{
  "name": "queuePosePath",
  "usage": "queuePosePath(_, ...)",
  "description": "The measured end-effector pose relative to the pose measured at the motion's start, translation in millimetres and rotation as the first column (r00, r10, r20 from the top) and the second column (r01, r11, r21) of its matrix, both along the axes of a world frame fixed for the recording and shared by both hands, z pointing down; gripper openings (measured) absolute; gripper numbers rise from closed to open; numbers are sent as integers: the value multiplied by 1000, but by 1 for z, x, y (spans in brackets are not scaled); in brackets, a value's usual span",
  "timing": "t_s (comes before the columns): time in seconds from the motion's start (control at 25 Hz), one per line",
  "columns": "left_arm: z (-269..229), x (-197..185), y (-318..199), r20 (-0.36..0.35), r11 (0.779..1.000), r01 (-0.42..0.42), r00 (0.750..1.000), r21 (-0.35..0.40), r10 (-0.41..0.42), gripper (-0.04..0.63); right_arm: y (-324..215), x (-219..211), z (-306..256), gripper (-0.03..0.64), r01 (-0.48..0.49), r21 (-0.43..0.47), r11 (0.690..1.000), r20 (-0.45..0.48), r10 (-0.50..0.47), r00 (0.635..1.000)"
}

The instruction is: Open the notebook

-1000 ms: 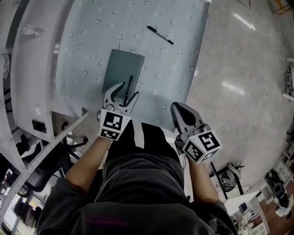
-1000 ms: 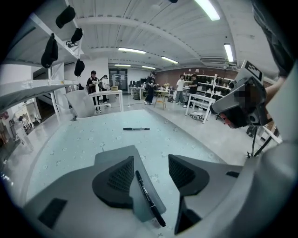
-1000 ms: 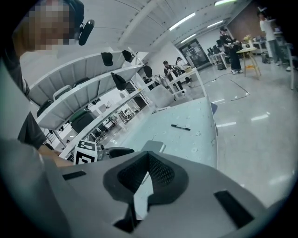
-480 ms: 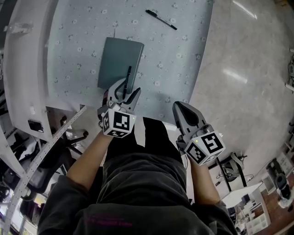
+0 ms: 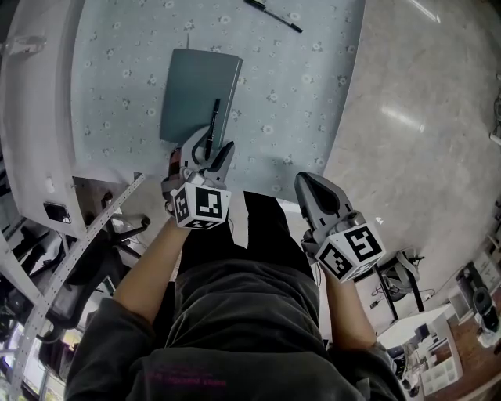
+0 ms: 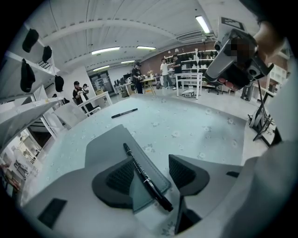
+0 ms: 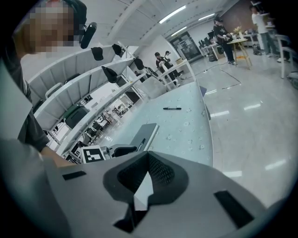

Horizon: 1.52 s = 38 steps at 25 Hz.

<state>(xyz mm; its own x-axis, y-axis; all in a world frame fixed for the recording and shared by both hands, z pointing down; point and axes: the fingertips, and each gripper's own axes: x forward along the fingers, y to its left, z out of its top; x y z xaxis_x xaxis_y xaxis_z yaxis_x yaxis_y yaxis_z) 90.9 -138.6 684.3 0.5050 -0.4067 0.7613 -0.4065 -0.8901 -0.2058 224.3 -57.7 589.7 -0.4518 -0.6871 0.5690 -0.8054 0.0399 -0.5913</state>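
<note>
A closed grey-green notebook (image 5: pixel 196 90) lies on the pale flowered table (image 5: pixel 305 86). A black pen (image 5: pixel 212 121) rests on its cover near the right edge. My left gripper (image 5: pixel 208 149) is open at the notebook's near end. In the left gripper view the pen (image 6: pixel 142 174) and the notebook's near corner (image 6: pixel 109 148) lie between the two pads of the left gripper (image 6: pixel 151 174), which do not touch the pen. My right gripper (image 5: pixel 311 186) is shut with nothing in it, held off the table's near edge. In the right gripper view its jaws (image 7: pixel 148 160) meet, and the notebook (image 7: pixel 148 131) lies beyond.
A second black pen (image 5: pixel 274 16) lies at the table's far side, also seen as a pen (image 6: pixel 124 112) in the left gripper view. A white curved counter (image 5: pixel 39 117) borders the table's left. Shiny floor (image 5: pixel 423 117) is to the right. People stand far off.
My left gripper has edged forward so its open jaws now straddle the pen's near end and the notebook's corner. The right gripper has hardly moved.
</note>
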Motion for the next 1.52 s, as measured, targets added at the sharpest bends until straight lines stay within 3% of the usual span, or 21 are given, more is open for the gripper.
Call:
queuePosePath(0.84, 14, -18, 2, 0, 998, 58, 998, 9, -58, 218, 12, -14, 10, 3, 21, -18, 1000, 13, -21, 1000)
queuePosePath(1.12, 15, -17, 8, 46, 997, -2, 999, 74, -2, 175, 16, -15, 12, 3, 17, -21, 1000, 18, -17, 1000)
queuePosePath(1.52, 7, -13, 10, 9, 998, -12, 1000, 54, 12, 77, 12, -19, 7, 3, 20, -6, 1000, 18, -20, 1000)
